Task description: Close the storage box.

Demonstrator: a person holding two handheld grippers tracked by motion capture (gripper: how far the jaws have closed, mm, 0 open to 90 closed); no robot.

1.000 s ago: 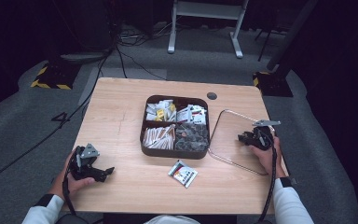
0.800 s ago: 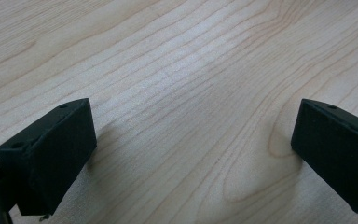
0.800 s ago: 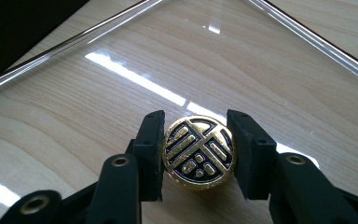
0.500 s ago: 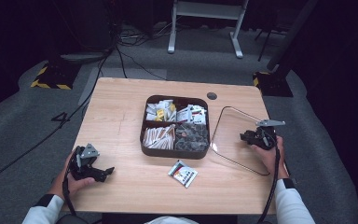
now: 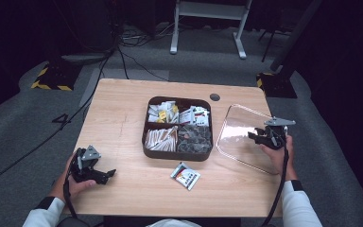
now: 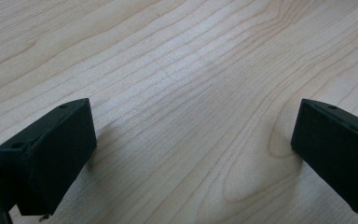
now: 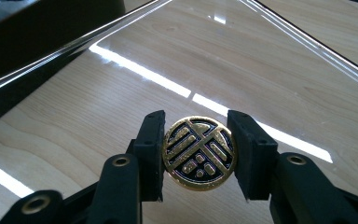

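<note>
clear plastic is what the right gripper has in hand: the box's transparent lid, gripped by its round black-and-gold knob, with both black jaws pressed on the knob's edges. the lid hangs tilted just right of the dark compartment box, its near edge close to the wooden table.

the left gripper rests on the table well left of the box, jaws wide apart with bare wood between them.

the likely trouble is the grip itself. the knob is round and smooth, and the jaws meet it only at two narrow points, so the lid could swivel or slip out if the hand tilts or moves fast. its low edge could also catch the rim of the box on the way over and jolt the sachets inside. a loose sachet lies on the table in front of the box; a lid set down now would leave it out.
</note>
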